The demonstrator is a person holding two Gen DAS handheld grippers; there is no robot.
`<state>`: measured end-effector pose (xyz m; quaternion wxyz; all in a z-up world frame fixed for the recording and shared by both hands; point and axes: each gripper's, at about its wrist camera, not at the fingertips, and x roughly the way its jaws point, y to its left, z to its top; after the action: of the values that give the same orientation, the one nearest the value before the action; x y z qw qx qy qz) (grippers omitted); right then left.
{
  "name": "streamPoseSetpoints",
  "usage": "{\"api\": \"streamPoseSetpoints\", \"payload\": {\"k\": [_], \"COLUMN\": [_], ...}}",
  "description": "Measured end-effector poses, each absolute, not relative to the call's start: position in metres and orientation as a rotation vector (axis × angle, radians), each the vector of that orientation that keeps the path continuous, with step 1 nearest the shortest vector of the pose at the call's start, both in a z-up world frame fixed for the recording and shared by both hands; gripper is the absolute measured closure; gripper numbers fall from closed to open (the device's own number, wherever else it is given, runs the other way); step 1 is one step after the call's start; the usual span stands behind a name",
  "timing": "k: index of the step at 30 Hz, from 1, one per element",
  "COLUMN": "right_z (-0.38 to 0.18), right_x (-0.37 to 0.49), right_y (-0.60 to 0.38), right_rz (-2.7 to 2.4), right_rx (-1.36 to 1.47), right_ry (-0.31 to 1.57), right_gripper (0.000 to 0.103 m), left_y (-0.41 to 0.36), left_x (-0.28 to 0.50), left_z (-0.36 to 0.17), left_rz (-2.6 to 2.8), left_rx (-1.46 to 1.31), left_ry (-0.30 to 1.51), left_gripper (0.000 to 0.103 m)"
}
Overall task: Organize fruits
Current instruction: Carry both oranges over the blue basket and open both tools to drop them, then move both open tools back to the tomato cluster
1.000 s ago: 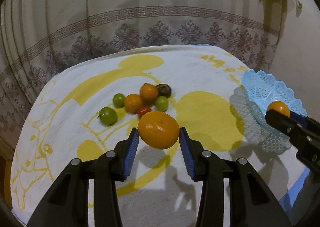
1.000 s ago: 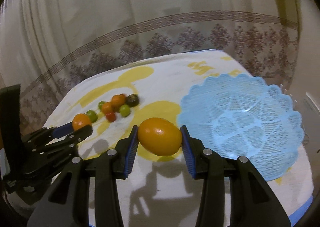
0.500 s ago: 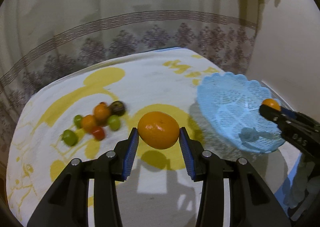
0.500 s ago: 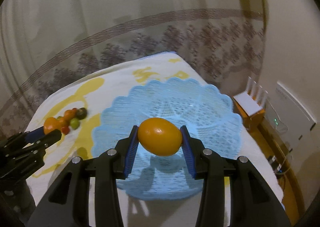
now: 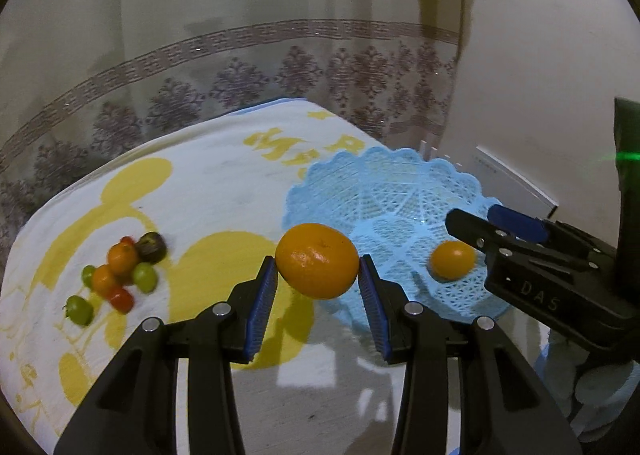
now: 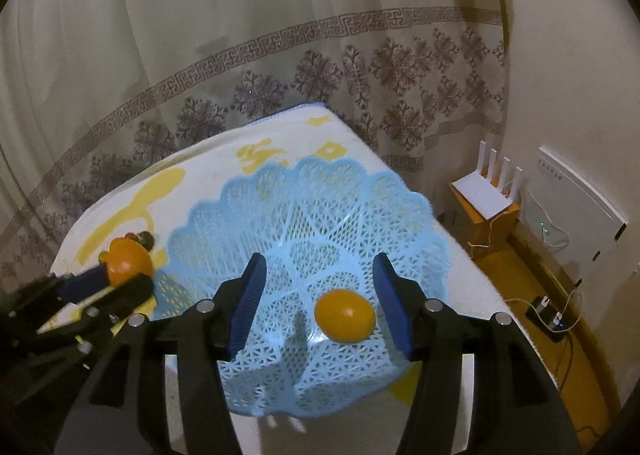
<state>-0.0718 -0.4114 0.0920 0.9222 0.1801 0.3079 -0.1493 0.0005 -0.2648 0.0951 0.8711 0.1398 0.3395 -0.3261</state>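
Observation:
My left gripper (image 5: 318, 265) is shut on a large orange (image 5: 317, 261), held above the yellow-patterned cloth just left of the blue lattice basket (image 5: 384, 183). In the right wrist view that orange (image 6: 126, 259) shows at the left, with the left gripper (image 6: 120, 279) around it. My right gripper (image 6: 319, 261) hangs over the basket (image 6: 280, 183) and its jaws are opening. A smaller orange (image 6: 345, 315) lies free on the basket floor below them, touching neither pad. The left wrist view shows that fruit (image 5: 452, 259) under the right gripper (image 5: 474, 215).
Several small green, orange, red and dark fruits (image 5: 120, 275) lie clustered on the cloth at the left. A curtain hangs behind the table. Beyond the table's right edge stand a white router (image 6: 486, 195) on a stand, a wall panel (image 6: 572, 223) and cables on the floor.
The right gripper's jaws have parted and its orange has dropped into the basket. The left gripper has carried its orange rightwards, from near the fruit cluster to the basket's edge.

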Motion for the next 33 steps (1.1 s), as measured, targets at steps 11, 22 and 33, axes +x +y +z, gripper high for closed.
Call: {"api": "streamPoseSetpoints", "payload": {"k": [11,22,33], "right_z": [0.102,0.108,0.115], "right_x": [-0.079,-0.086,-0.091], "right_y": [-0.419,-0.425,-0.418], "right_rz": [-0.334,-0.333,-0.315], "right_rx": [0.399,0.441,0.431], "right_ry": [0.591,0.567,0.539], "right_gripper": [0.046,0.043,0.034], "left_y": [-0.276,-0.258,-0.242], "left_x": [0.003,0.014,0.016], "left_z": [0.088,0.092,0.097], "left_rz": [-0.705,-0.643,-0.612], "left_rx": [0.263,0.23,0.216], "left_ry": [0.739,0.748,0.74], "left_gripper": [0.023,0.023,0.023]}}
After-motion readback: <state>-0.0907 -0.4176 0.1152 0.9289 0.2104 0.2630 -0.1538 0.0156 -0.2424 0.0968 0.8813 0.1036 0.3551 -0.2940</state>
